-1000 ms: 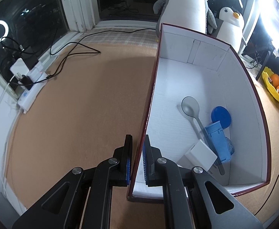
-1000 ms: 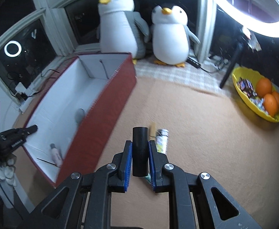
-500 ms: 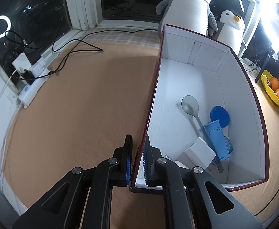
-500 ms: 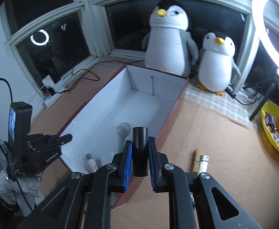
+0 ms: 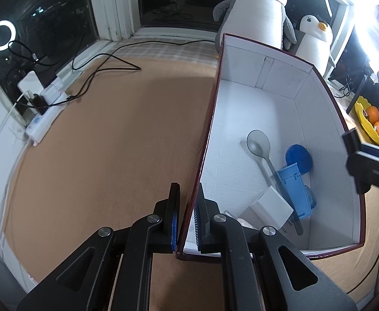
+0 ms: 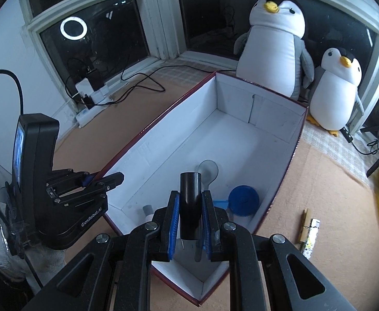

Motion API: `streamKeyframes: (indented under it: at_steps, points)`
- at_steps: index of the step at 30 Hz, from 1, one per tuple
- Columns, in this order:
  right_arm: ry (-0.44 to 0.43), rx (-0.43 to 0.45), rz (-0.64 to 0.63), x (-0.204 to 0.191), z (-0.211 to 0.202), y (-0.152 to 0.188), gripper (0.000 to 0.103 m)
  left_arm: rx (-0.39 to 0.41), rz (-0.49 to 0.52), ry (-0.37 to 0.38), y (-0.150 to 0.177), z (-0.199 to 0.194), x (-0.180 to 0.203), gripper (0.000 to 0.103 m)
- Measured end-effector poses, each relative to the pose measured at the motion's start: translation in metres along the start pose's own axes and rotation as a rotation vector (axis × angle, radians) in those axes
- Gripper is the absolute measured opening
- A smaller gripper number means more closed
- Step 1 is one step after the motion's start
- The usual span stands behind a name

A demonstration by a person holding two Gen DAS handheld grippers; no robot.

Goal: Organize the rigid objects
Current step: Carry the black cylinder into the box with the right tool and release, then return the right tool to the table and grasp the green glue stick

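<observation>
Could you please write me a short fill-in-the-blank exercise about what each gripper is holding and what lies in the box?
The right gripper holds a black ____ upright above the box.
The left gripper has its fingers clamped on the box's ____.
Inside the box, the grey spoon lies beside a round ____ lid.

Missing words: cylinder; wall; blue

We see a box (image 6: 241, 140) of matt white card with glossy red rims, a smooth black plastic tube (image 6: 190, 204), a translucent grey plastic spoon (image 5: 260, 147), and plush cloth penguins (image 6: 275, 44).

The right hand-held gripper (image 6: 190, 223) has carried the black cylinder (image 6: 190, 204) over the box (image 6: 241, 134).
</observation>
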State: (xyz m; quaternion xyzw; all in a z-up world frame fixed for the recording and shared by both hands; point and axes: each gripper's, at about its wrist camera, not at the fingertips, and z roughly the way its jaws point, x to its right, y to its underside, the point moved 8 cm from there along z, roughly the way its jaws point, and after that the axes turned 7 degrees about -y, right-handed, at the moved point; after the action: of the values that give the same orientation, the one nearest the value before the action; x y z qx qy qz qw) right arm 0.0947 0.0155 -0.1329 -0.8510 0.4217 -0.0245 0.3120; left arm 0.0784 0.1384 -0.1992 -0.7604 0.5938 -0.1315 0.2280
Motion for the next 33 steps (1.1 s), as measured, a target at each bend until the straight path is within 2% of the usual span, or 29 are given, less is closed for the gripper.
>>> streamKeyframes:
  at_steps: [6,8,10,22,28,33]
  points:
    - [0.003,-0.018,0.000,-0.001,0.007,0.005,0.015,-0.001,-0.001,0.000,0.000,0.000,0.000,0.009]
    - [0.001,-0.018,0.005,0.000,0.008,0.005,0.019,-0.002,0.001,-0.001,0.000,0.001,0.000,0.009]
    - [0.004,-0.015,0.008,0.000,0.008,0.005,0.028,-0.001,0.000,-0.001,0.000,0.000,0.000,0.009]
    - [0.012,0.025,0.041,0.010,-0.004,0.003,0.052,-0.006,0.009,0.000,0.000,0.002,0.001,0.009]
    - [0.020,0.063,0.094,0.029,-0.023,0.008,0.052,-0.010,0.011,-0.001,0.000,0.004,0.001,0.009]
    - [0.047,0.112,0.200,0.066,-0.047,0.025,0.052,-0.013,0.007,-0.001,-0.001,0.006,0.001,0.009]
